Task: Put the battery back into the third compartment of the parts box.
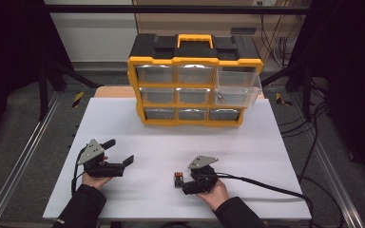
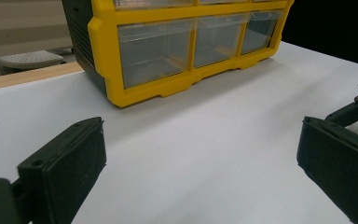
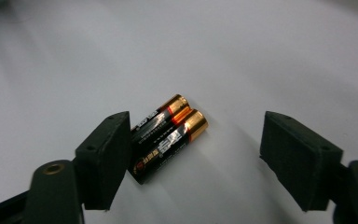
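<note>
A yellow-and-black drawer cabinet (image 1: 195, 78) stands at the far edge of the white table (image 1: 138, 128); its top-right drawer (image 1: 237, 85) is pulled out toward the person, the other drawers shut. Well in front of the cabinet, toward the person, lies a pair of batteries (image 3: 165, 135), side by side and touching, flat on the table. The right gripper (image 3: 196, 154) is lowered around them with its jaws spread wide: one jaw stands against the side of the nearer battery, the other well apart from the pair, so nothing is gripped yet. The left gripper (image 1: 116, 154), in front of the cabinet's left end, hovers with jaws wide apart and empty, pointing toward the bottom row of drawers (image 2: 196, 44).

The step in hand appears to be picking up the batteries, probably for the open drawer. To do it well, centre the pair between the jaws, keep the pads low to the table, and close across both cells squarely so that neither rolls out or rides up over the other. A skewed squeeze would likely push one cell free.
</note>
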`<state>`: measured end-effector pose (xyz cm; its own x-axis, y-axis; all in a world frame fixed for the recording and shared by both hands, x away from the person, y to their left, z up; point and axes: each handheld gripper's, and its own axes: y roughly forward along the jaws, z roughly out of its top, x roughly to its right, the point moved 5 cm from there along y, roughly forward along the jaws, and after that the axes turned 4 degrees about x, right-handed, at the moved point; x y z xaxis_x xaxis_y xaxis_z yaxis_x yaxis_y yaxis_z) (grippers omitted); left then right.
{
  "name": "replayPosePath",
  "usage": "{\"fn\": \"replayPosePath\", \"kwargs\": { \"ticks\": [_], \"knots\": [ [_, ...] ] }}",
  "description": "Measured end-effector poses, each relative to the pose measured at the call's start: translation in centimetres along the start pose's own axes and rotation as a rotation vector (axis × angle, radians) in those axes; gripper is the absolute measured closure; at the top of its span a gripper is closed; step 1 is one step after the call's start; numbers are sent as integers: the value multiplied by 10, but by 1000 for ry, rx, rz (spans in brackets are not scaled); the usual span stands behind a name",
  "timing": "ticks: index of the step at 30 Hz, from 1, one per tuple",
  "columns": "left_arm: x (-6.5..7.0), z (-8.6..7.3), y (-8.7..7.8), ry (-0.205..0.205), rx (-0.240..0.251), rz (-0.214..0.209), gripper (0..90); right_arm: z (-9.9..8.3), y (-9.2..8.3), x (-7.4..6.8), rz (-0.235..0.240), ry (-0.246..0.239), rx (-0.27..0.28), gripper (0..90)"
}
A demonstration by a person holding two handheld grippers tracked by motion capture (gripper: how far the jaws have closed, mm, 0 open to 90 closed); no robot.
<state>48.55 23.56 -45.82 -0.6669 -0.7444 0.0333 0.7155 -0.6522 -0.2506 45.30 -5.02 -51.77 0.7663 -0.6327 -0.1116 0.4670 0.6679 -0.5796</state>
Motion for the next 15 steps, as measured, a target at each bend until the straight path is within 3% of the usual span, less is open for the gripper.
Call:
{"fn": "replayPosePath", "kwargs": {
  "ticks": [8,15],
  "knots": [
    [0,0,0,0,-2,0,9,-1,0,-2,43,-2,-19,451],
    [0,0,0,0,-1,0,9,-2,1,1,39,8,-47,545]
  ]
}}
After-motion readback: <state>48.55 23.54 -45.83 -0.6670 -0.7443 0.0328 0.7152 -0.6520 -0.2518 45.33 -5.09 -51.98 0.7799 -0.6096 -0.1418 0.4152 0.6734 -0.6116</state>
